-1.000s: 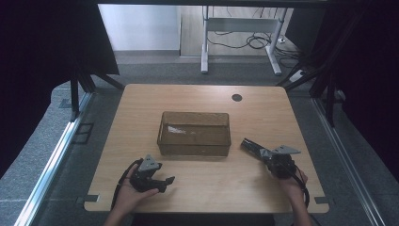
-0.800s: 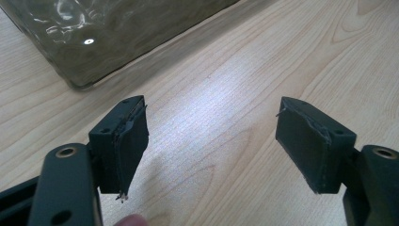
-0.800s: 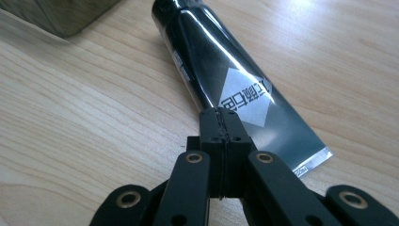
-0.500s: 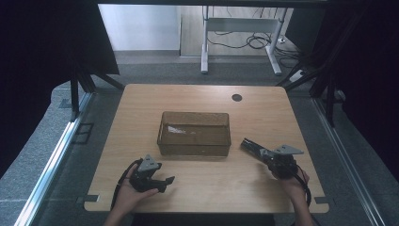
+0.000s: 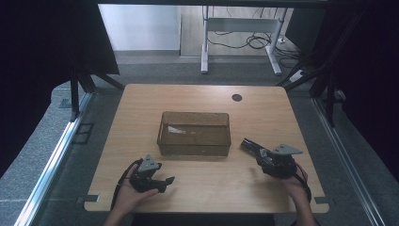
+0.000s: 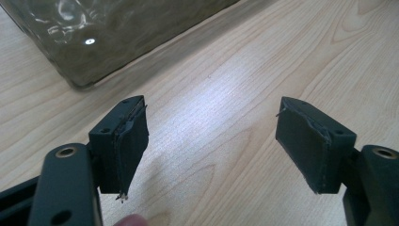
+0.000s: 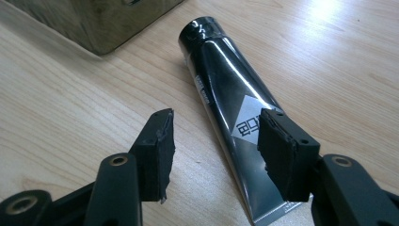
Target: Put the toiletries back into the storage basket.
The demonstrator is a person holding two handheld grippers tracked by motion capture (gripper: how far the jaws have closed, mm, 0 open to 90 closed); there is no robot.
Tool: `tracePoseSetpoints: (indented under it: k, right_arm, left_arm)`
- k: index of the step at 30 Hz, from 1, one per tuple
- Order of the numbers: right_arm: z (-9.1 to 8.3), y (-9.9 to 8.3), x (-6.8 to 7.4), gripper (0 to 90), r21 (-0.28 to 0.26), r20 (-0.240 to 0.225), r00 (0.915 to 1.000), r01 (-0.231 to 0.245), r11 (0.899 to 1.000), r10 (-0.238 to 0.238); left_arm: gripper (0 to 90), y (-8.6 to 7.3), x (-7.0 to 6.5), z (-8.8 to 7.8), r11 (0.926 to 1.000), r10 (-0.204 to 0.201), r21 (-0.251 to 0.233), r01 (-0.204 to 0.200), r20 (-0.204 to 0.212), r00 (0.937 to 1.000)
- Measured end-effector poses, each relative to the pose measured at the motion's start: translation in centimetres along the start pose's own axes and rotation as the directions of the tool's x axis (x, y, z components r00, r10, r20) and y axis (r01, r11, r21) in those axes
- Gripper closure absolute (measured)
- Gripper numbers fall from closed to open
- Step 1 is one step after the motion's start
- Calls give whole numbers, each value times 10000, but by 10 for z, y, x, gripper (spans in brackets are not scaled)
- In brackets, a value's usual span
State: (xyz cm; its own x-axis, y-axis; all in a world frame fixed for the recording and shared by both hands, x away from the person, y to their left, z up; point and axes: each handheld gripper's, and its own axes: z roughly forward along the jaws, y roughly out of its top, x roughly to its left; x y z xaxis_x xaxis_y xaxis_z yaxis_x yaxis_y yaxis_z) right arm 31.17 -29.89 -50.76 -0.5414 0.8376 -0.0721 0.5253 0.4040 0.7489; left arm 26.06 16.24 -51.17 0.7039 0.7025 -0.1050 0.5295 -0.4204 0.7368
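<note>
A: How are the two hands placed?

B: Both rest low on the bench (image 5: 141,108). The left gripper (image 5: 165,181) lies at the near left with its fingers (image 6: 127,141) spread over bare wood. The right gripper (image 7: 214,153) points toward the bin, and its fingers (image 7: 160,150) have just been opening; they stand apart now.

A: Where is the tube?

B: One black tube (image 7: 226,99) lies flat on the bench between those fingers, unpinched, its cap near the corner of the one brown transparent bin (image 5: 195,133).
</note>
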Motion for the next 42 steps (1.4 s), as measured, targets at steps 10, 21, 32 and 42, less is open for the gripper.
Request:
tracePoseSetpoints:
  k: [10,21,32,42]
  right_arm:
    - [-3,11,-6,463,162,-263,9986,456,9988,-451]
    - [-10,42,-28,411,698,-765,9912,1135,9911,-1082]
    - [-8,72,-38,392,1357,-1421,9769,1788,9745,-1594]
    - [1,90,-42,368,1987,-2100,9566,2441,9492,-2020]
  left_arm:
    - [262,0,0,0,10000,-31,37,31,-42,10000]
    - [262,0,0,0,10000,-13,34,13,-33,10000]
    - [262,0,0,-1,10000,-10,-35,10,-38,10000]
    - [262,0,1,-2,10000,33,-39,-33,-31,10000]
